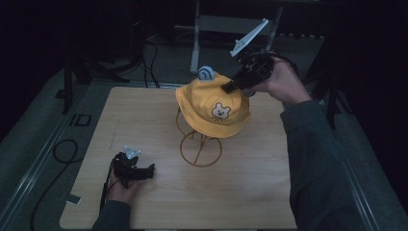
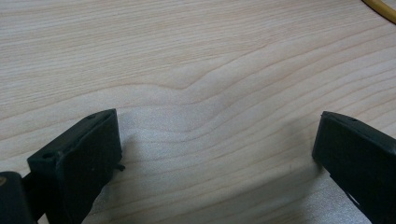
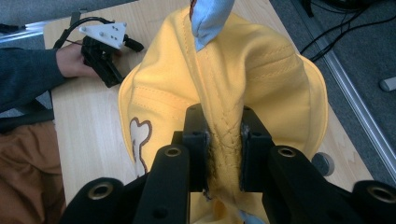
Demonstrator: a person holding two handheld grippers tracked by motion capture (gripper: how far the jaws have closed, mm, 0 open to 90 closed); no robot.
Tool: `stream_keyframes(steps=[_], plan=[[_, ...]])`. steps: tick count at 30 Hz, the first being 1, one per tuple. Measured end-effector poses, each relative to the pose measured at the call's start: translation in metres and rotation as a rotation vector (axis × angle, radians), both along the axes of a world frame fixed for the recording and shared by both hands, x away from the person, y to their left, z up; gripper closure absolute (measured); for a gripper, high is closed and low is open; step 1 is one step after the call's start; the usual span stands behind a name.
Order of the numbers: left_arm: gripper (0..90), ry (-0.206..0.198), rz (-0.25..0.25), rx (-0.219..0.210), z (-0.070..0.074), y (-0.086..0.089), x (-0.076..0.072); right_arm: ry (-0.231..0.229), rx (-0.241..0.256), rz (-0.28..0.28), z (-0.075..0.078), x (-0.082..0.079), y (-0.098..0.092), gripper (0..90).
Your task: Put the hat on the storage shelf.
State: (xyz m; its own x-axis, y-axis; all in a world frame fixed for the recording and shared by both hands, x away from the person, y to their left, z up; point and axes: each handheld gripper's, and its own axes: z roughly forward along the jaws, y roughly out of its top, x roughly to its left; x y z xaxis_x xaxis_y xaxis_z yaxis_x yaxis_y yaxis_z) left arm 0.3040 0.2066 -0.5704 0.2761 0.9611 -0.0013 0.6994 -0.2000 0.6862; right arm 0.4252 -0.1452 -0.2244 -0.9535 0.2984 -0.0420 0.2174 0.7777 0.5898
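No words, brand names or numbers can be read in any of the views. The one sign is a small cartoon animal face (image 1: pixel 220 111), white with a dark outline, stitched on the front of the yellow hat (image 1: pixel 213 103); it carries no lettering. In the right gripper view a part of that same white, brown-edged patch (image 3: pixel 138 140) shows on the hat's side, also without letters. A dark marking (image 1: pixel 82 120) lies just off the far left corner of the surface (image 1: pixel 144 202), too dim to read.

left gripper (image 1: pixel 137 169) jaws apart, right gripper (image 3: pixel 224 140) clamped
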Motion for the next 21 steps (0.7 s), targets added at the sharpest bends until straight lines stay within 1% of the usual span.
stream_keyframes(steps=[13,16,21], plan=[[1.2,0.001,-0.001,0.001,0.000,0.000,0.000,-0.004,-0.015,0.006,-0.008,0.005,0.028,76.4],[1.2,0.001,-0.001,0.001,0.000,0.000,0.000,-0.004,-0.007,0.010,-0.011,0.006,0.034,75.9],[1.2,0.000,0.000,0.000,0.000,0.000,0.000,-0.004,-0.023,0.006,-0.018,0.009,0.042,75.0]])
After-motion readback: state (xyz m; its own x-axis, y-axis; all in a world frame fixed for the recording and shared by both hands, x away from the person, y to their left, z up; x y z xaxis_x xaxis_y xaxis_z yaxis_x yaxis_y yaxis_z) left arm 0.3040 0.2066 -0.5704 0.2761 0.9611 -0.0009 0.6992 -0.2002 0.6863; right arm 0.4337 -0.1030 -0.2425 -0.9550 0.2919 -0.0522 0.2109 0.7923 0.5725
